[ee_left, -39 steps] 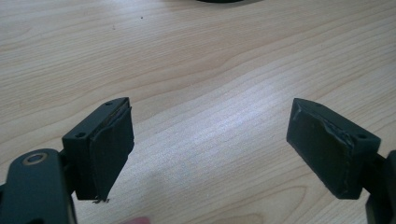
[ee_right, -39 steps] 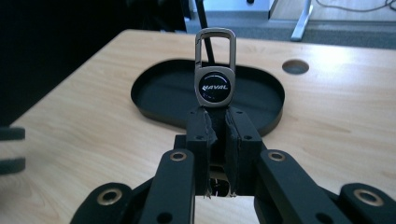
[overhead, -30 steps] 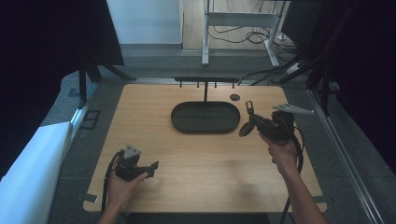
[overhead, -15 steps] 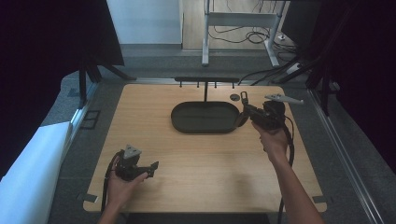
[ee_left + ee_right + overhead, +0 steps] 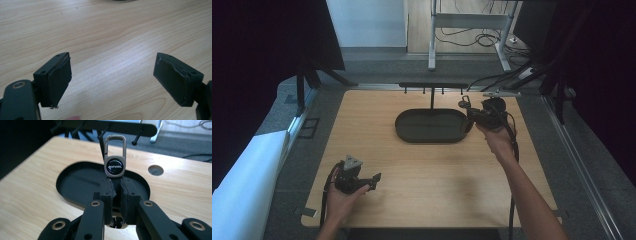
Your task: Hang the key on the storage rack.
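Observation:
My right gripper (image 5: 115,185) is shut on a metal keychain (image 5: 114,165) with a round black HAVAL badge and a carabiner loop that stands upright above the pads. In the high view the right gripper (image 5: 468,114) holds the keychain (image 5: 464,103) at the right end of the black oval tray (image 5: 412,131), below the hook rack (image 5: 432,85). The rack's pegs (image 5: 136,140) lie just beyond the loop. My left gripper (image 5: 374,180) rests near the table's front left, its jaws wide open over bare wood in the left gripper view (image 5: 112,77).
The rack's black post (image 5: 431,99) rises from the tray's far side. A round hole (image 5: 155,170) lies in the wooden table (image 5: 362,115) right of the tray. Cables trail over the floor beyond the table's far edge.
The right hand has carried the keychain left and toward the far side, from right of the tray to the tray's right end under the rack. The left hand stayed put.

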A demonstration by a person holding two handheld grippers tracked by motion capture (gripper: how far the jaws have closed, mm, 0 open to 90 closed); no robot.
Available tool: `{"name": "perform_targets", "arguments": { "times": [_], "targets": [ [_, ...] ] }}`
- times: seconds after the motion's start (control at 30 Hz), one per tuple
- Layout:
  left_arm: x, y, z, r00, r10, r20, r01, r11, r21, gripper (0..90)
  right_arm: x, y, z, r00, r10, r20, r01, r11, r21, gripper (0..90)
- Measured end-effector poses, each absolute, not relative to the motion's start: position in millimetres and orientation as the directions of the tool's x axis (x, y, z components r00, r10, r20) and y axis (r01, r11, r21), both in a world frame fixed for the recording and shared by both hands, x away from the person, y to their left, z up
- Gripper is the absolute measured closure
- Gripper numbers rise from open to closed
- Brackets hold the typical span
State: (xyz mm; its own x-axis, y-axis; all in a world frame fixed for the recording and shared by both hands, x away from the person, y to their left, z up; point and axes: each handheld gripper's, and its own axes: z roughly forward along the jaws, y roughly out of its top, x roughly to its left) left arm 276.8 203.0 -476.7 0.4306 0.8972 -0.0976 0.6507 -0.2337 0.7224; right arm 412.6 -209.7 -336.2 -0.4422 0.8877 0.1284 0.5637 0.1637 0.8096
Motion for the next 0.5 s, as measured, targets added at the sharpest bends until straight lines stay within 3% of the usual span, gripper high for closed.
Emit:
{"name": "perform_targets", "arguments": {
  "times": [0.27,0.5],
  "targets": [
    [277.3,204.1,-476.8,0.429,0.898,-0.099,0.652,-0.232,0.722,15.4,446.0,-207.4,-325.7,-0.455,0.884,0.106,0.661,0.255,0.706,80.7],
    [277.3,205.6,-477.1,0.428,0.898,-0.103,0.651,-0.228,0.724,15.4,459.1,-200.7,-323.1,-0.44,0.895,0.071,0.669,0.274,0.691,80.7]
  ]
}}
